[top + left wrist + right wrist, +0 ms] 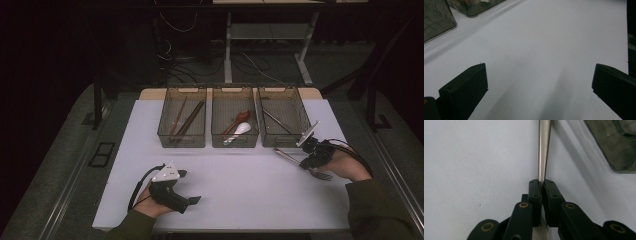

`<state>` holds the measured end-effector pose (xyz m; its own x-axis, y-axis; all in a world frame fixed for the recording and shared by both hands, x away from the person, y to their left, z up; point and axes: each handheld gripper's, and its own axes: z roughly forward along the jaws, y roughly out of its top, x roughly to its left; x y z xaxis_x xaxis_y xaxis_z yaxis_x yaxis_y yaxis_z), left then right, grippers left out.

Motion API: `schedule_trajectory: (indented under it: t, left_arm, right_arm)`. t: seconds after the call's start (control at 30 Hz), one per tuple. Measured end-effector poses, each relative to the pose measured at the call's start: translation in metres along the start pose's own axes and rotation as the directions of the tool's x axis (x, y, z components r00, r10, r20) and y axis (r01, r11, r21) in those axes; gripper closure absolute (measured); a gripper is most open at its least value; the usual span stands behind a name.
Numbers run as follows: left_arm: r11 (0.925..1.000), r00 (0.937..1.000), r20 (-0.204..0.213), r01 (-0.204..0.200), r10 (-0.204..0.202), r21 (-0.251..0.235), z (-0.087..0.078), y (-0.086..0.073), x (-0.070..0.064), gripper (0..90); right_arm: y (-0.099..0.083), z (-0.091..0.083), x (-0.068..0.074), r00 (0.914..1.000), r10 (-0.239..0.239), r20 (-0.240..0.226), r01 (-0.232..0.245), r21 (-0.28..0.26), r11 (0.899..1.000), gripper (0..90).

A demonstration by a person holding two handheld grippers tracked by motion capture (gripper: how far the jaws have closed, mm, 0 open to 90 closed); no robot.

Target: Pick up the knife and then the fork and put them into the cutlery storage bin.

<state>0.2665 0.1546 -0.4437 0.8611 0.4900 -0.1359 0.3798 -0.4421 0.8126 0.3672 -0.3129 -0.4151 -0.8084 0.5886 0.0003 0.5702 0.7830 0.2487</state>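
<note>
Fork (pixel 544 150): clamped between right gripper (pixel 541 185) fingers, handle jutting ahead, above the tabletop (pixel 240 185).
Left gripper (pixel 539 82): fingers spread wide, holding nothing.

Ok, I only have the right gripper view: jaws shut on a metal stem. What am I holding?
Observer: A fork. The high view shows its tines on the person's side of the right gripper, with the handle pointing toward the middle of the table.
Operator: Which bin is that at my top right?
Observer: Most likely the right bin of three. It holds metal cutlery.
Operator: And the other hand?
Observer: The left gripper is open near the table's front edge, holding nothing.
</note>
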Motion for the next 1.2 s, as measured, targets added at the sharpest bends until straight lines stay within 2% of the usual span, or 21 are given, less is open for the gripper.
schedule_trajectory:
  t: [0.07, 0.2, 0.4, 0.43, 0.47, 0.53, 0.7, 0.87, 1.03, 1.2]
  left_arm:
    - [1.0, 1.0, -0.001, 0.001, -0.001, -0.002, 0.0, 0.0, 0.0, 0.0]
    - [1.0, 1.0, -0.002, 0.003, -0.003, -0.002, 0.0, 0.0, 0.0, 0.0]
    - [1.0, 1.0, -0.003, 0.001, -0.001, -0.003, 0.0, 0.0, 0.001, 0.0]
    - [1.0, 1.0, -0.003, 0.001, -0.001, -0.003, -0.001, 0.0, 0.001, 0.0]
    - [1.0, 1.0, -0.003, 0.002, -0.002, -0.003, -0.001, 0.0, 0.001, 0.0]
    - [1.0, 1.0, -0.003, 0.002, -0.002, -0.003, 0.0, 0.0, 0.001, 0.0]
    - [1.0, 1.0, -0.007, 0.004, -0.004, -0.005, -0.001, 0.0, 0.001, 0.0]
    - [0.9999, 0.9998, -0.019, 0.008, -0.008, -0.014, -0.002, 0.0, 0.002, 0.0]
    - [0.9997, 0.9995, -0.027, 0.014, -0.015, -0.021, -0.002, -0.001, 0.004, 0.0]
    - [0.9991, 0.9989, -0.035, 0.03, -0.031, -0.03, -0.002, -0.001, 0.005, 0.0]
  right_arm:
    - [-0.001, -0.002, 0.0, 0.9999, 0.01, -0.007, -0.011, -0.024, 1.0, 84.6]
    - [-0.004, -0.005, 0.0, 0.9999, -0.004, -0.017, 0.003, -0.059, 0.998, 84.6]
    - [-0.006, -0.01, 0.002, 0.9994, 0.001, -0.035, -0.005, -0.122, 0.992, 84.6]
    - [-0.006, -0.011, 0.002, 0.9995, -0.01, -0.03, 0.006, -0.131, 0.991, 84.6]
    - [-0.006, -0.012, 0.003, 0.9993, 0.001, -0.037, -0.006, -0.144, 0.99, 84.6]
    - [-0.006, -0.014, 0.004, 0.9993, -0.011, -0.037, 0.005, -0.163, 0.987, 84.6]
    - [-0.008, -0.018, 0.003, 0.9987, -0.006, -0.051, -0.005, -0.217, 0.976, 84.6]
    - [-0.011, -0.023, 0.0, 0.9988, 0.001, -0.049, -0.015, -0.275, 0.961, 84.6]
    - [-0.014, -0.029, -0.003, 0.9985, 0.019, -0.052, -0.035, -0.332, 0.943, 84.6]
    - [-0.016, -0.036, -0.007, 0.9971, 0.058, -0.051, -0.073, -0.398, 0.915, 84.6]
